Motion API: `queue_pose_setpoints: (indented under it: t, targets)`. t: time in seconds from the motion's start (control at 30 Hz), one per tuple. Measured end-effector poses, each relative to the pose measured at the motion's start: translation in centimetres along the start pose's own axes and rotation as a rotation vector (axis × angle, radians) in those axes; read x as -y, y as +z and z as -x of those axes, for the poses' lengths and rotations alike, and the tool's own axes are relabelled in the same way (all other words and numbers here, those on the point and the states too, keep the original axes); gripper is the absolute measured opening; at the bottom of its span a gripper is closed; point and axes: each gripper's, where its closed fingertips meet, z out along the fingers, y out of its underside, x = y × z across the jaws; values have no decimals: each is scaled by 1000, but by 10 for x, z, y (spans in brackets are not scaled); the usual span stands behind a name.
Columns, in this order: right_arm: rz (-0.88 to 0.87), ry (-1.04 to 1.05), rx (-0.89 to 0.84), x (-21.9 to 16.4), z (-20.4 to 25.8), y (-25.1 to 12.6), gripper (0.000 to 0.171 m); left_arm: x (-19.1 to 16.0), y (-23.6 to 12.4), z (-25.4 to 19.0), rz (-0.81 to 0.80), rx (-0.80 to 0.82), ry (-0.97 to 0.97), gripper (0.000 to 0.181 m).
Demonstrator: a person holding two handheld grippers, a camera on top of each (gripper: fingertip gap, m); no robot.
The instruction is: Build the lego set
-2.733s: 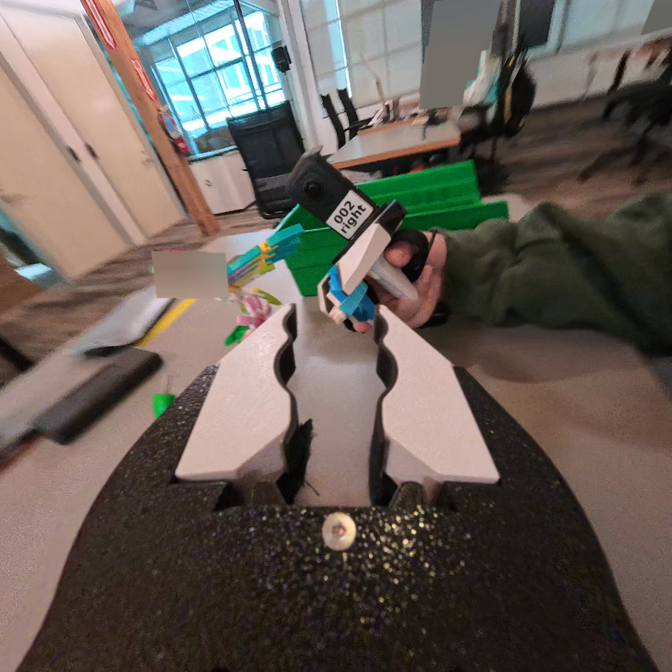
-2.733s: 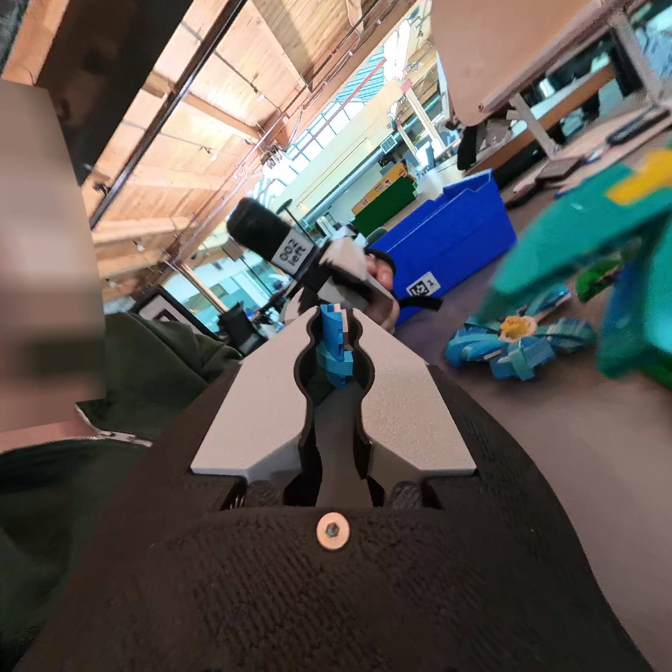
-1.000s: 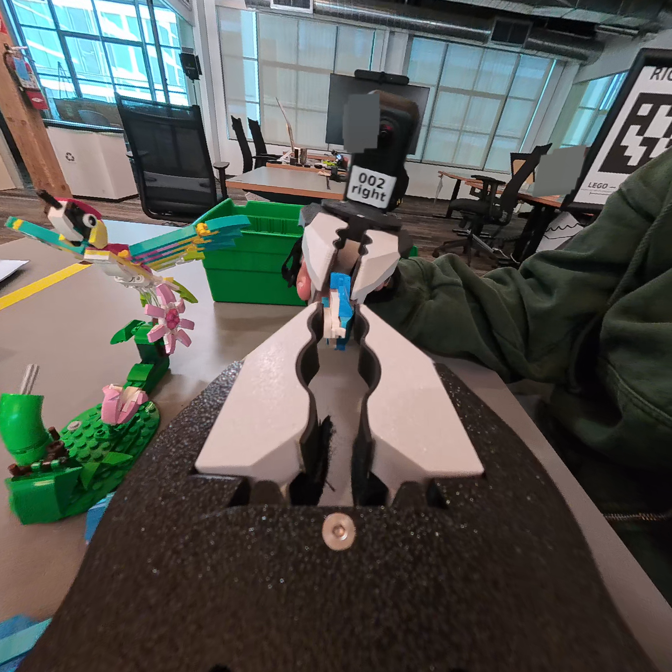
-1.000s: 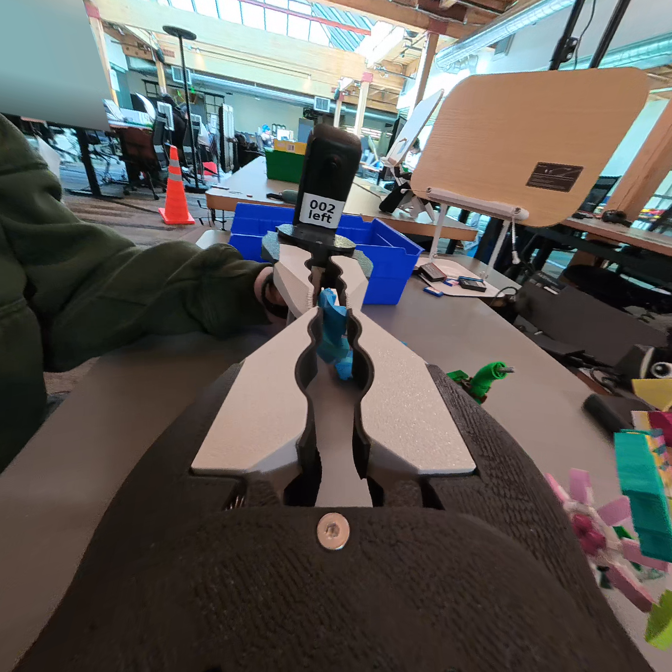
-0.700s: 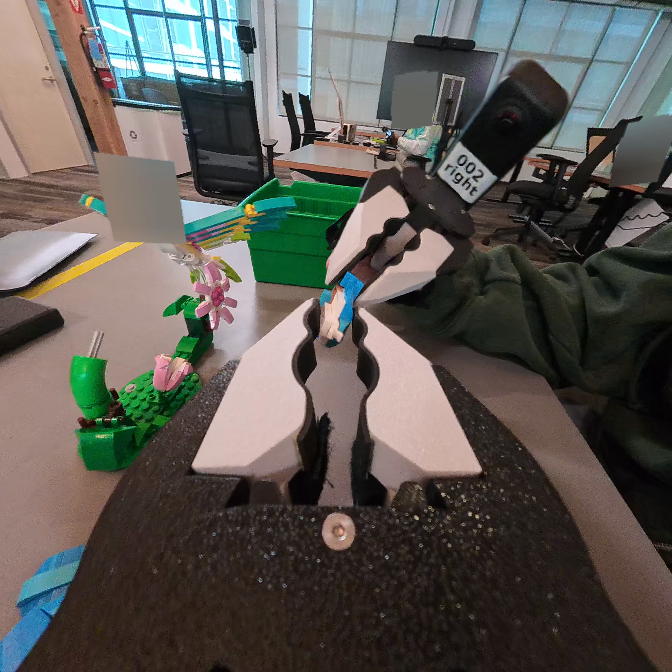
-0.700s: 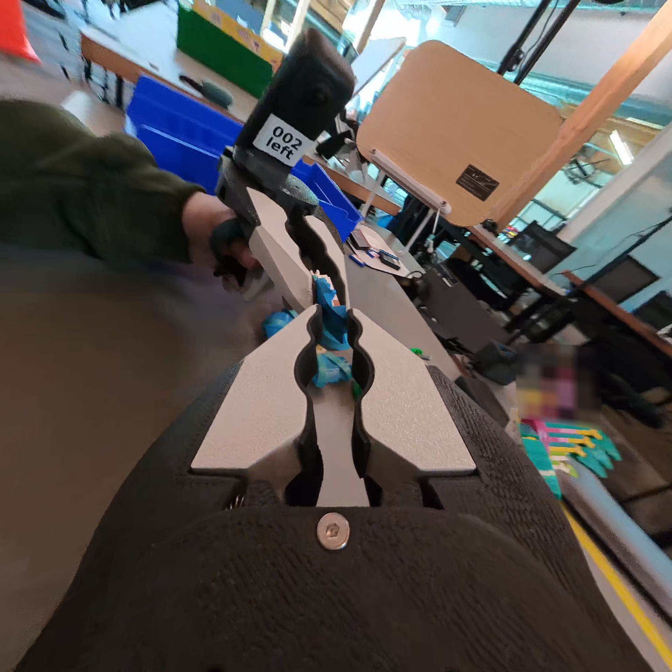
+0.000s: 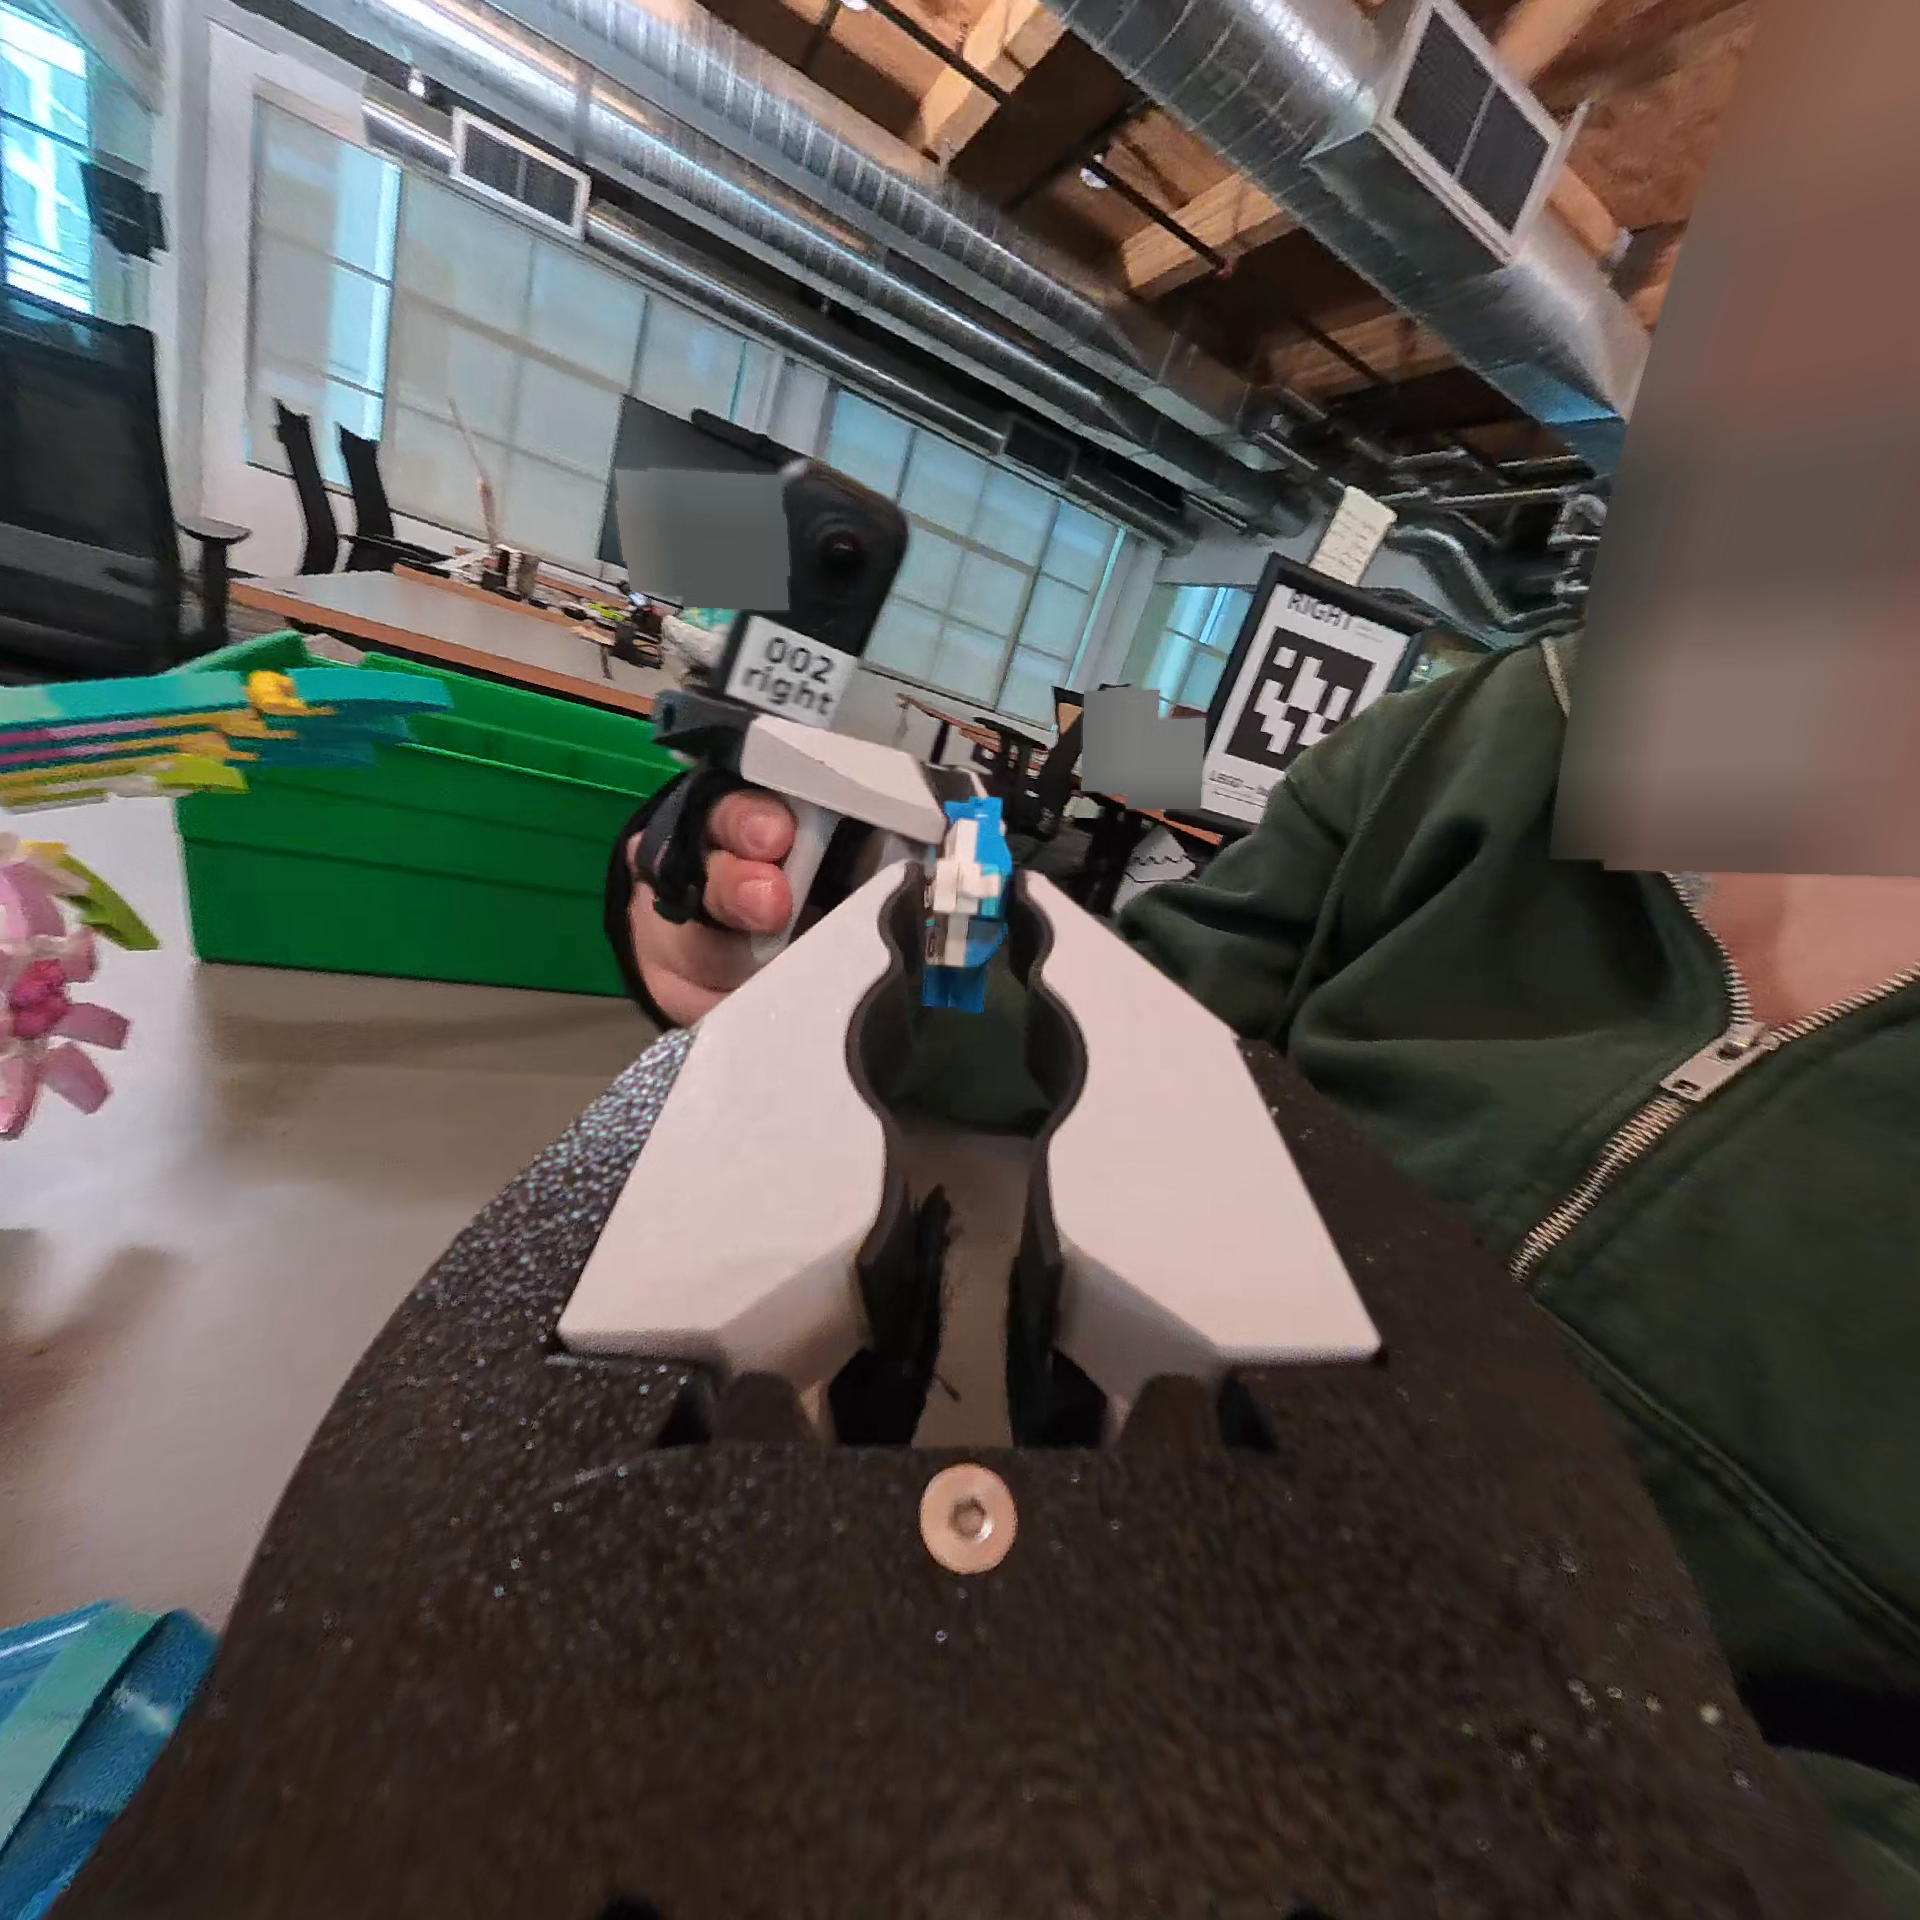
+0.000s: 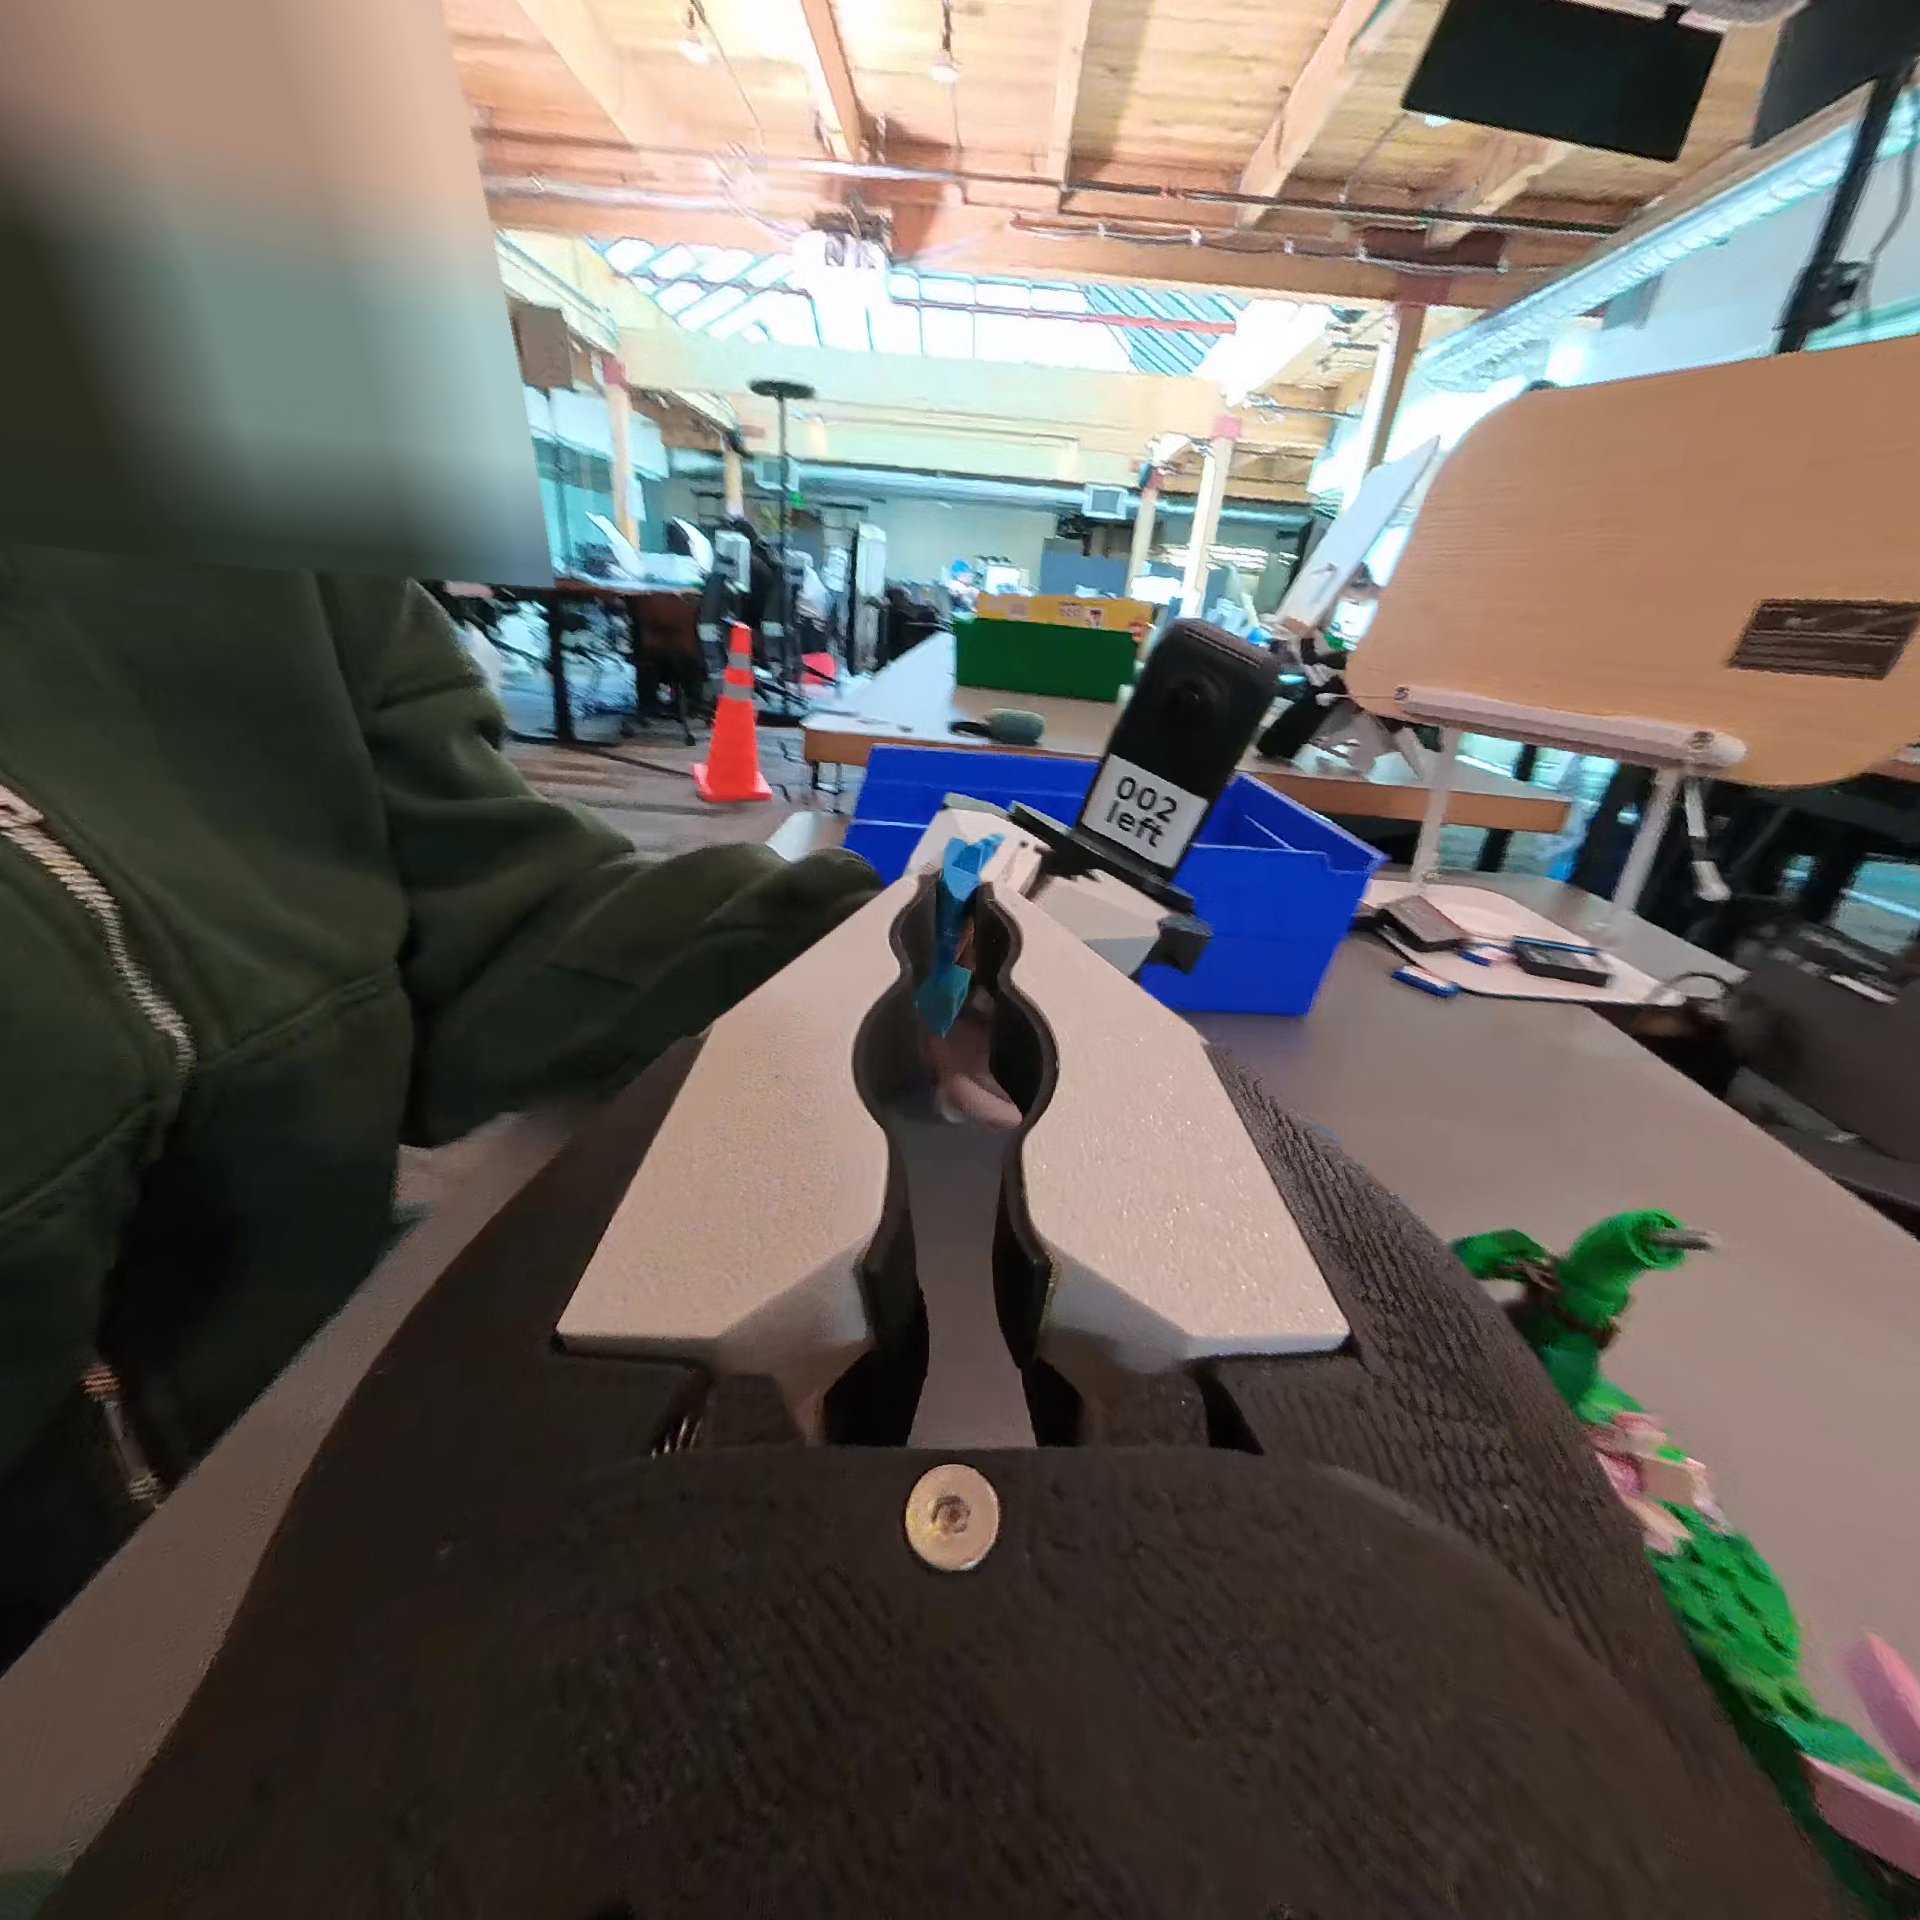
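Note:
A small blue and white brick piece (image 7: 966,914) hangs in the air between both grippers, above the grey table (image 7: 312,1091). My left gripper (image 7: 964,883) is shut on its lower part. My right gripper (image 7: 940,821) comes in from the left in the left wrist view and pinches the piece's top. In the right wrist view my right gripper (image 8: 951,896) is shut on the blue piece (image 8: 948,966), and the left gripper (image 8: 982,847) meets it from behind on the right. A person's hand (image 7: 727,883) grips the right handle.
A green bin (image 7: 416,831) stands behind on the table, with a teal bird wing (image 7: 208,717) and a pink flower (image 7: 42,997) at the left edge. A blue bin (image 8: 1268,914), a green brick plant model (image 8: 1590,1299) and a wooden board (image 8: 1662,623) are at right. Green jacket sleeves are close by. My two grippers' fingertips are within a few centimetres of each other. Left tips and right tips are each some 20 cm from the green brick plant model (image 8: 1590,1299).
Both grippers have stayed shut on the blue piece and have turned together. The right gripper now reaches in from the left rather than head-on, and both views tilt up toward the ceiling.

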Motion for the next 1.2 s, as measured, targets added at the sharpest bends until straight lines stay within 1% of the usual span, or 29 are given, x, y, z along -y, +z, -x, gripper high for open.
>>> queue_pose_setpoints:
  t: [0.07,0.2,0.27,0.4,0.5,0.67,0.73,0.83,0.97,1.1,1.2]
  targets:
    - [78,-95,-83,-4,-7,-1,4,1,-3,8,-5,54,8,12]
    - [241,-345,-227,-12,-17,-3,5,2,-8,19,-11,112,-3,12]
    - [287,-409,-252,-15,-18,-3,6,0,-10,20,9,128,8,12]
    - [319,-329,-268,-27,-25,-4,9,-10,-16,30,123,239,87,12]
    - [367,-339,-272,-37,-27,-3,10,-21,-19,39,208,307,120,12]
    - [448,-409,-317,-46,-34,-5,10,-23,-23,45,238,355,142,12]
    - [471,-405,-304,-49,-33,-6,4,-26,-24,47,261,372,154,12]
    - [505,-417,-301,-48,-32,-8,2,-24,-23,47,238,362,137,12]
    - [517,-448,-289,-42,-24,-1,0,-18,-23,36,170,272,80,12]
    - [383,-324,-179,-28,-6,4,0,-11,-15,16,107,128,31,11]
    - [310,-238,-126,-22,0,5,0,-7,-12,10,71,85,34,11]
